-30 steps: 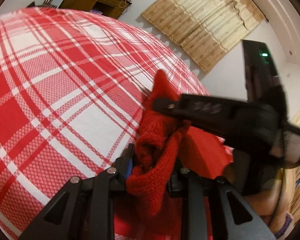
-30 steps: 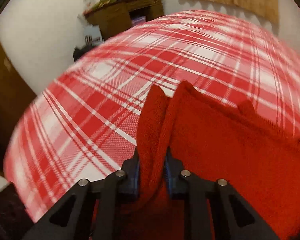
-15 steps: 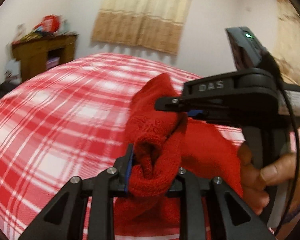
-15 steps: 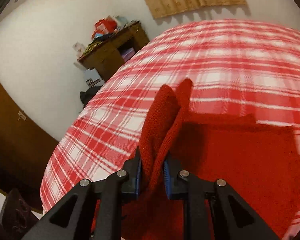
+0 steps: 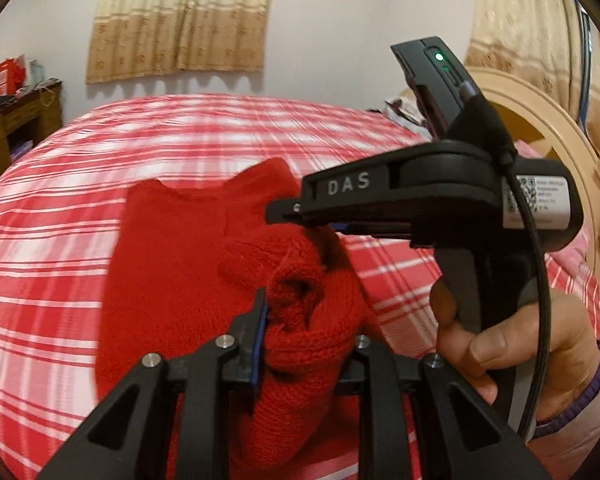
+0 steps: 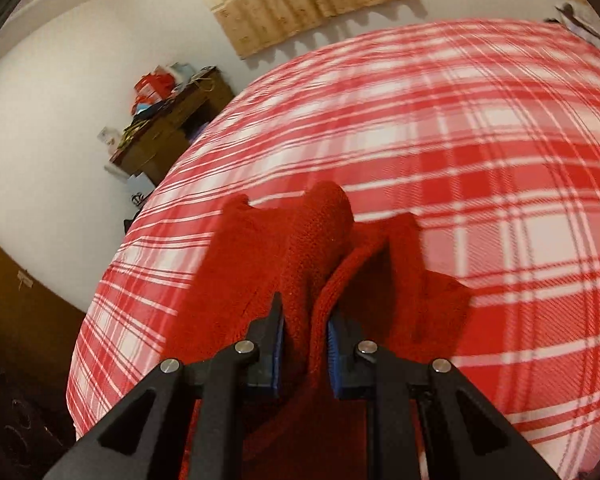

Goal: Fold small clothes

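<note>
So this is mid-fold, I'd say: both tongs have a bunched edge of the red knitted sweater [image 5: 172, 264] and are carrying it over the rest of the garment, which lies on the red-and-white plaid bedspread [image 5: 80, 168]. The left tongs [image 5: 308, 336] are clamped on a thick roll of knit; their jaws have just been closing, with the wool between them. The right tongs [image 6: 306, 332] pinch a doubled fold of the same sweater between blue pads [image 6: 277, 340].

Next move, my guess: lay the lifted edge flat, lined up with the far edge, then let go without dragging it.

Count: one sweater, two tongs, one hand [image 5: 520, 344] in view, one wooden desk [image 6: 168, 136], two curtains.
</note>
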Demonstrator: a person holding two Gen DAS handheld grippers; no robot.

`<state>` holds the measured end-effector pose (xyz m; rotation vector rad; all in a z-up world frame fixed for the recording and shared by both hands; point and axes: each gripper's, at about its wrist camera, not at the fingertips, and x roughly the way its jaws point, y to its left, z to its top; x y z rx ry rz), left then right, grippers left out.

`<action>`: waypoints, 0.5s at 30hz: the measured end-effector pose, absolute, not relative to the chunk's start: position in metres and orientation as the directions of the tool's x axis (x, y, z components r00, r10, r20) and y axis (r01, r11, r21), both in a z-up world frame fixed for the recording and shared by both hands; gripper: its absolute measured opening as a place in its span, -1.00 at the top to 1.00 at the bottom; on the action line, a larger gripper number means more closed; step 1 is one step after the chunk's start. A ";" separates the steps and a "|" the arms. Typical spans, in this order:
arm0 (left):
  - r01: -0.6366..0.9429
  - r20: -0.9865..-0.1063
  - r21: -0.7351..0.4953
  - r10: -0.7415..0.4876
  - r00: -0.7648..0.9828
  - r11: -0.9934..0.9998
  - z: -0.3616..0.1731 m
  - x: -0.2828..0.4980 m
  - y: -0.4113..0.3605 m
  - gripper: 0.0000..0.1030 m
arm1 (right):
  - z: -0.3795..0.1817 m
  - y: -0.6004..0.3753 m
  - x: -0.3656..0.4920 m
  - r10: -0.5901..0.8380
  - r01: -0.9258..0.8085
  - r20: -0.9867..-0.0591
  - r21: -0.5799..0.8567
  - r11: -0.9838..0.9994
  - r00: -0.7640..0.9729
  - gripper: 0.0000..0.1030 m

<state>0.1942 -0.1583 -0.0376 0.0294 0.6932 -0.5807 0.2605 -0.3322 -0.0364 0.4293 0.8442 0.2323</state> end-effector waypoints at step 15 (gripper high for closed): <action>0.525 -0.665 -0.114 -0.457 0.590 0.843 -0.057 0.189 -0.194 0.55 | -0.073 -0.371 0.257 0.393 -0.003 -0.653 0.513 0.859 0.647 0.67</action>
